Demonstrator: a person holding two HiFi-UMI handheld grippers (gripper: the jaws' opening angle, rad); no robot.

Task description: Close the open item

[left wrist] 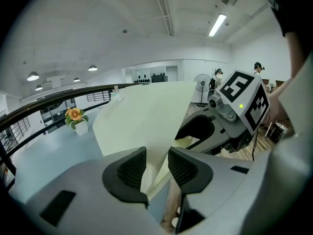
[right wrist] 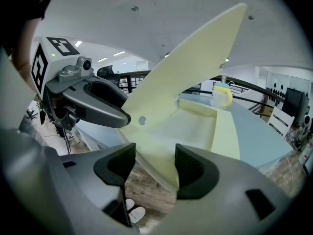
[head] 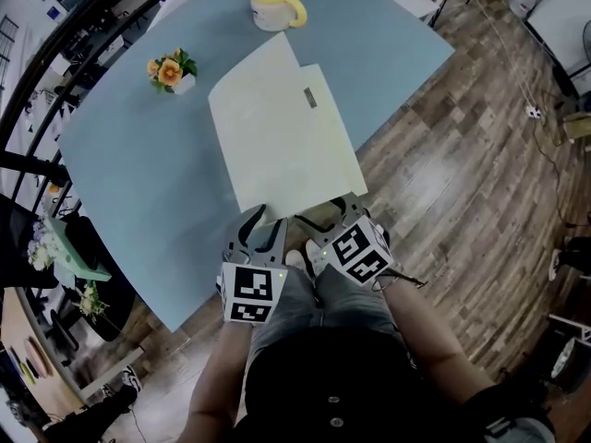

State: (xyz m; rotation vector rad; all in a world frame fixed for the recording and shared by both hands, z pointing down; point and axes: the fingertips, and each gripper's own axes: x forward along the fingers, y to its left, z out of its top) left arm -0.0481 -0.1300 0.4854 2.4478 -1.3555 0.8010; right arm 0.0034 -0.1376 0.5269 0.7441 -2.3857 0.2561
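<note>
Flanking the pale box's (head: pixel 282 132) near edge, both grippers gape.
Only the right gripper (right wrist: pixel 155 166) view shows the raised lid (right wrist: pixel 195 58) over its tray (right wrist: pixel 195 124); left gripper (left wrist: pixel 156 166) brackets that lid, seemingly unpressed, at the table's (head: pixel 138 183) lip.

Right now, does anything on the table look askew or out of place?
Yes. The pale yellow case sits skewed on the blue table, with its near corner overhanging the table edge. Its lid stands half raised rather than shut.
</note>
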